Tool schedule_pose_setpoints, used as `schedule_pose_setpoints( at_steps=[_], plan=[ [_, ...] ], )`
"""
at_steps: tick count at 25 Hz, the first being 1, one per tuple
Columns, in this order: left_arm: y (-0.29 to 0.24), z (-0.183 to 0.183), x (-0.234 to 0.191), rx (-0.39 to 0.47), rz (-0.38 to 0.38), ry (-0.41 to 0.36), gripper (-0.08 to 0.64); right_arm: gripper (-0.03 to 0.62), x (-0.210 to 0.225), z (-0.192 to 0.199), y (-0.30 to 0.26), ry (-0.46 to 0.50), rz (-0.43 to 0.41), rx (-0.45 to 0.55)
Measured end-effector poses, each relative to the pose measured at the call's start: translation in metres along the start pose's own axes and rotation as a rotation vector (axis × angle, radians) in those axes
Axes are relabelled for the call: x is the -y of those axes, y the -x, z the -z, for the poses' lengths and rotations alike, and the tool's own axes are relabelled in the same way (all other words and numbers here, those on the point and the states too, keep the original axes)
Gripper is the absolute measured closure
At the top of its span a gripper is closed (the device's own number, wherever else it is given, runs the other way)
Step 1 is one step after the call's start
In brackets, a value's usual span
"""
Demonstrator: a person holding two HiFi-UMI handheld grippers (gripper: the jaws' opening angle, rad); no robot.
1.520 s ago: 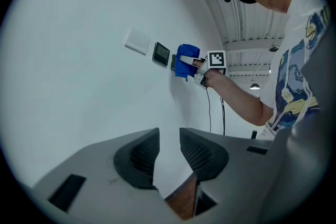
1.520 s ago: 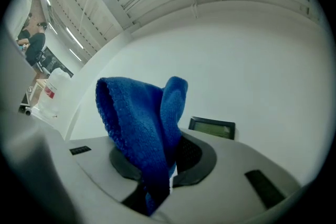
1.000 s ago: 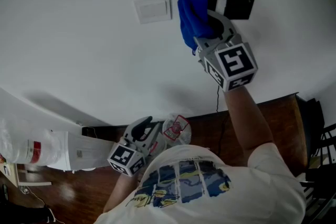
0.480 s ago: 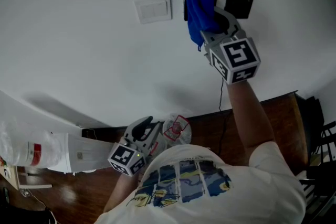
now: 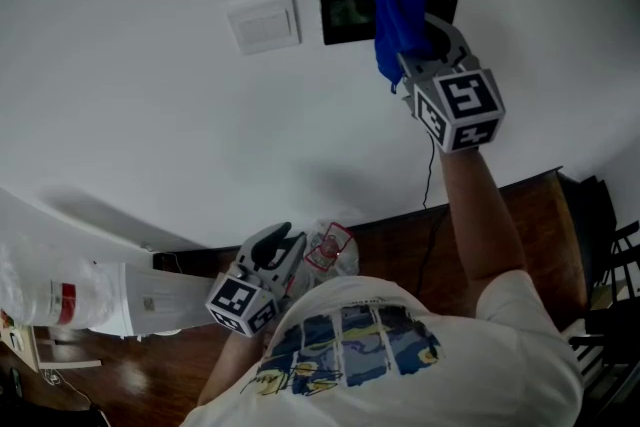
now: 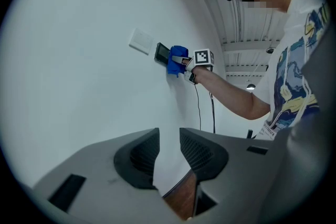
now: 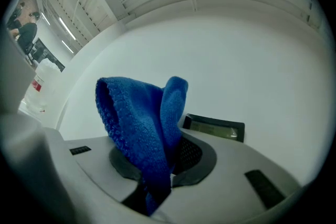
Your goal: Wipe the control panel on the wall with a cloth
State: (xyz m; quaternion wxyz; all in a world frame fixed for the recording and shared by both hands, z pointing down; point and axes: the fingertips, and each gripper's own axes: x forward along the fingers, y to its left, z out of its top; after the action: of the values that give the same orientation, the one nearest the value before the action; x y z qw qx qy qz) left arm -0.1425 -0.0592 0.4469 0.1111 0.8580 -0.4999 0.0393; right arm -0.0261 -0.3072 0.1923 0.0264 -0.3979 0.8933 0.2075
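Observation:
The control panel [image 5: 348, 15] is a dark rectangle on the white wall, its left part bare. My right gripper [image 5: 424, 37] is shut on a blue cloth [image 5: 398, 23] and presses it against the panel's right half. In the right gripper view the cloth [image 7: 139, 123] stands bunched up out of the right gripper [image 7: 165, 157], with the panel [image 7: 215, 127] just behind. My left gripper [image 5: 272, 251] hangs low by the person's chest. Its jaws stand slightly apart in the left gripper view [image 6: 169, 136], open with nothing between them; far off the cloth [image 6: 177, 60] shows on the panel [image 6: 162, 53].
A white switch plate [image 5: 263, 22] sits left of the panel. A black cable [image 5: 430, 170] drops down the wall to a dark wooden top [image 5: 525, 225]. A clear plastic item with a red label [image 5: 330, 250] lies beside the left gripper. A white bag [image 5: 70, 290] is at the left.
The right gripper has slid the cloth to the right across the panel, uncovering the panel's left part. The left gripper has stayed where it was.

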Motion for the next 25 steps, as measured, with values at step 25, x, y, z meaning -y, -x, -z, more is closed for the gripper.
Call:
schedule_pose_setpoints(
  at_steps=[25],
  plan=[
    [-0.059, -0.009, 0.024, -0.022, 0.027, -0.013, 0.463, 0.497, 0.084, 0.009, 0.041, 0.033, 0.054, 0.035]
  ],
)
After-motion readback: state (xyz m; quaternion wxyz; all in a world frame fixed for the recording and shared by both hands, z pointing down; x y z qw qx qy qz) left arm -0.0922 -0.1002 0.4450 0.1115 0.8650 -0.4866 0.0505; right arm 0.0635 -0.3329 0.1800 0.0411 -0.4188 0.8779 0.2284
